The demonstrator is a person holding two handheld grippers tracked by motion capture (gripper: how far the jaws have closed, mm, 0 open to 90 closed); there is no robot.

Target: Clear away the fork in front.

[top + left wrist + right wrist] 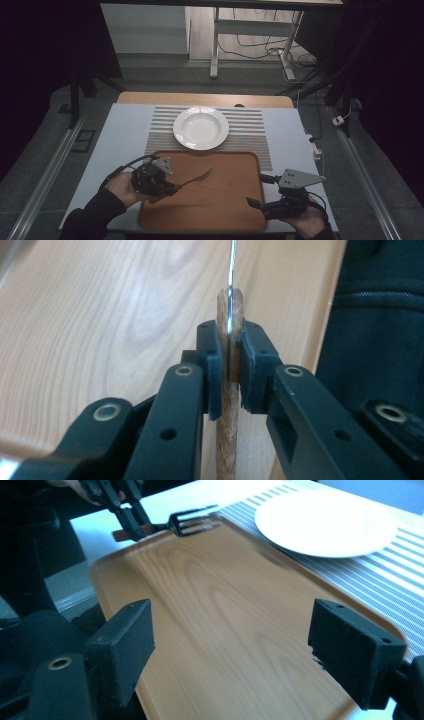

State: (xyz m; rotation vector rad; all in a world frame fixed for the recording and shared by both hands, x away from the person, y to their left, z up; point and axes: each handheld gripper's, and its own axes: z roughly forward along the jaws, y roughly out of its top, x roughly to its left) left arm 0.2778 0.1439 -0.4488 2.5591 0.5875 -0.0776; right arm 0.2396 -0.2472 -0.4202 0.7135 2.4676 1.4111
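The left gripper [167, 189] is clamped on the wooden handle of a fork [196, 178], holding it lifted over the wooden tray [220, 205] with the prongs aimed toward the white plate [201, 128], likely to set it beside that plate on the striped mat [250, 131]. The right gripper [260, 190] hangs empty, jaws spread wide, over the tray's right edge, leaving the fork to the left one.

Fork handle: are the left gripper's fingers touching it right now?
Touching. The left gripper view shows both fingers of the left gripper pressed against the sides of the fork's wooden handle, no gap.
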